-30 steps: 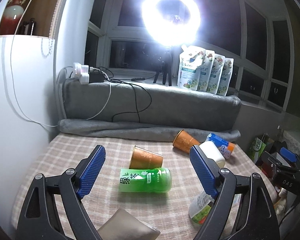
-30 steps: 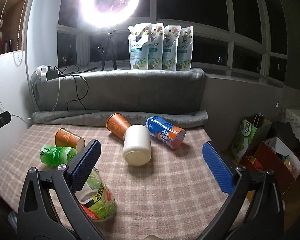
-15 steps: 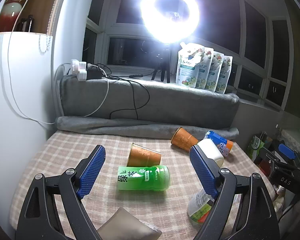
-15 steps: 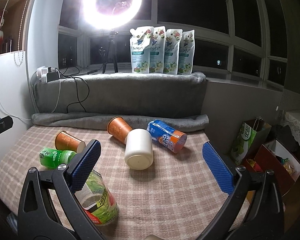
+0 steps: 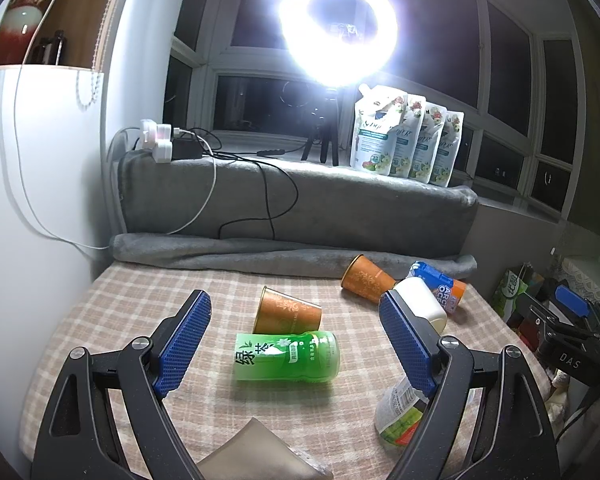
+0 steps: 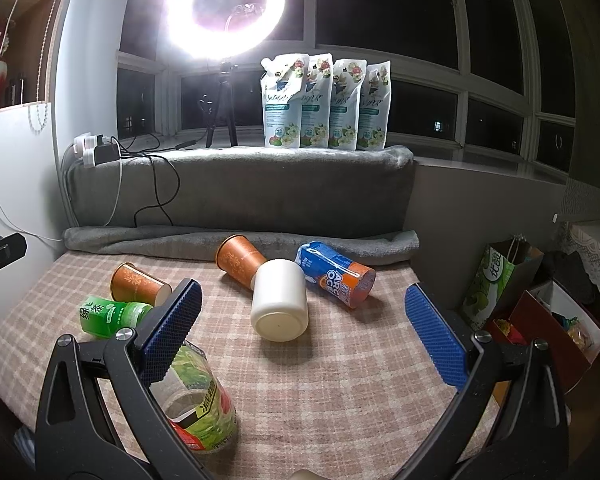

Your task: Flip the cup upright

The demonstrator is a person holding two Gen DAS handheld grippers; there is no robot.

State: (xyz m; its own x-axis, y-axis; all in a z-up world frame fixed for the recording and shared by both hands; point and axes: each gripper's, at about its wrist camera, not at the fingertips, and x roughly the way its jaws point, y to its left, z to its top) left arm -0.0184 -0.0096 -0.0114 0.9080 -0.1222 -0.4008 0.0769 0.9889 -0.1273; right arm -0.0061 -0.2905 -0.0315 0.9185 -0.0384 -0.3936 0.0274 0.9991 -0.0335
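Left gripper point(image 5: 294, 334), spread and empty, has eased back slightly; right gripper point(image 6: 300, 326) likewise spread. Our white cup point(image 6: 279, 300) still lies sideways mid-bench point(image 6: 340, 380), so nothing flipped yet

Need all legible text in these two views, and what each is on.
"绿茶" on the green cup lying on its side.
"ARC OCE", cut off, on the blue and orange cup.
"72" in a circle on the white pouches; brand script and small print too blurred.
"DAS" on the black device at the right edge.
"优酸", partly seen, on the green paper bag.
Clear jar label: characters too blurred.
Orange cups: pattern only.
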